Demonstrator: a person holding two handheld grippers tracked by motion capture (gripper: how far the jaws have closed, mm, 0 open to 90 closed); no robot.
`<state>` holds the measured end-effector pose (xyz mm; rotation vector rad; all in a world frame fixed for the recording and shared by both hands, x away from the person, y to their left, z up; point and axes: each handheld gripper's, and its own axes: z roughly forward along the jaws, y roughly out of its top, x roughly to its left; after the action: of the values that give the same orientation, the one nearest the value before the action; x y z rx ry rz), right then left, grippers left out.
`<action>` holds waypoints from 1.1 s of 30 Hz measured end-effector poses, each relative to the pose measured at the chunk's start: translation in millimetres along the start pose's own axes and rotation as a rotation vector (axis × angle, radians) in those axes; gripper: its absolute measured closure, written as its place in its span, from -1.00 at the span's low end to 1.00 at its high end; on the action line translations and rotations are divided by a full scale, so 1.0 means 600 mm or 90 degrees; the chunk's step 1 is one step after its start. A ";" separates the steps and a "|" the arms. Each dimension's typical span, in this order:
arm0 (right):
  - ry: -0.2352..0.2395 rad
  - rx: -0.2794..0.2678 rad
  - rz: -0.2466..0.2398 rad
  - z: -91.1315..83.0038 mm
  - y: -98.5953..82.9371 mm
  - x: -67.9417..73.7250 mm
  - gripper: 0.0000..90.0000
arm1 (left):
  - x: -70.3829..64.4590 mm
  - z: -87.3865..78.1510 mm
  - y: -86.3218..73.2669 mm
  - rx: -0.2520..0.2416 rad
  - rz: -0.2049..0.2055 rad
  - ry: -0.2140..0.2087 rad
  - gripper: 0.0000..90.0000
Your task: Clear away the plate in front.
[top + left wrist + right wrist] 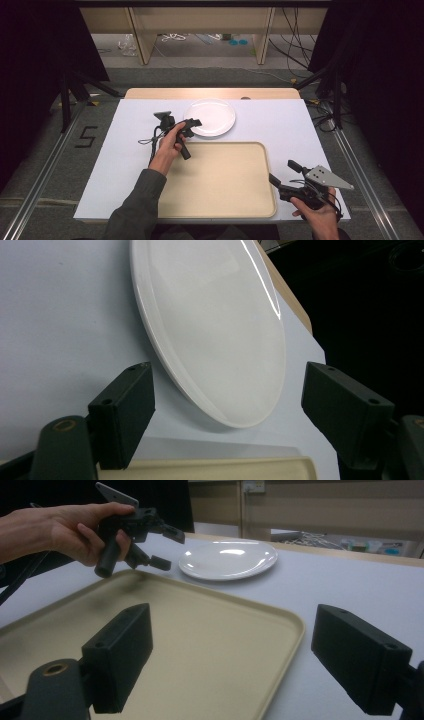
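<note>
Left gripper [190,123]: raised in left hand [167,147], jaws apart, aimed at white plate [210,117]. Right gripper [283,172]: low, jaws apart, beside beige tray [225,200].

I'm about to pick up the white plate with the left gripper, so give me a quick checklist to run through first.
1. Left gripper jaws open: ok.
2. Round white ceramic plate empty: ok.
3. Plate rim between the jaws: not ok, it lies just ahead of them.
4. Beige rectangular plastic tray empty for landing: ok.
5. Right gripper open, at the tray's right edge, away from the plate: ok.
6. Plate lying flat on the white table cover: ok.
</note>
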<state>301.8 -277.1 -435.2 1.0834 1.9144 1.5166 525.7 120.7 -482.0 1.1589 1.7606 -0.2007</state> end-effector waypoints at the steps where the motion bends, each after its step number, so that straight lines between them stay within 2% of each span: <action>1: 0.001 0.004 0.000 0.000 0.000 0.000 -0.61 | 0.000 0.002 0.000 0.000 -0.002 0.000 -0.53; 3: 0.001 0.000 0.000 0.000 0.000 0.000 -0.61 | 0.001 0.003 0.000 0.009 0.003 0.003 -0.53; 9: 0.002 0.000 0.000 0.000 0.000 0.000 -0.61 | -0.001 0.012 0.003 0.006 -0.009 0.011 -0.51; 14: 0.002 -0.003 0.001 -0.001 0.000 0.000 -0.61 | -0.002 0.018 0.004 0.001 -0.008 0.008 -0.51; 15: 0.002 -0.003 0.001 -0.001 0.000 0.000 -0.60 | -0.002 0.017 0.005 0.009 -0.011 0.015 -0.50; 16: 0.002 -0.003 0.002 -0.001 0.000 0.000 -0.60 | -0.002 0.020 0.005 -0.001 -0.017 0.008 -0.50; 17: 0.002 -0.003 0.002 -0.001 0.000 0.000 -0.60 | -0.002 0.021 0.005 0.003 -0.019 0.008 -0.50; 18: 0.001 0.012 0.000 -0.003 0.001 0.000 -0.60 | -0.002 0.022 0.005 0.001 -0.022 0.006 -0.49; 24: -0.003 0.006 -0.003 -0.003 0.001 0.000 -0.60 | 0.003 0.030 0.003 0.012 -0.032 0.022 -0.46; 25: -0.003 0.006 -0.003 -0.003 0.001 0.000 -0.60 | 0.004 0.032 0.004 0.006 -0.038 0.022 -0.45; 26: -0.002 0.007 -0.002 -0.003 0.001 0.001 -0.60 | 0.007 0.031 0.004 0.009 -0.028 0.019 -0.45; 29: -0.001 0.007 -0.002 -0.003 0.001 0.000 -0.60 | 0.003 0.035 0.003 0.001 -0.039 0.014 -0.44; 31: 0.000 0.006 -0.003 -0.003 0.001 0.001 -0.60 | 0.000 0.036 0.003 0.010 -0.043 0.022 -0.43; 33: 0.006 -0.001 -0.002 -0.002 0.000 0.000 -0.60 | 0.000 0.037 0.002 0.008 -0.049 0.014 -0.39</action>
<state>301.0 -277.4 -434.7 1.0725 1.9204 1.5243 540.6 107.8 -492.8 1.1066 1.8272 -0.2458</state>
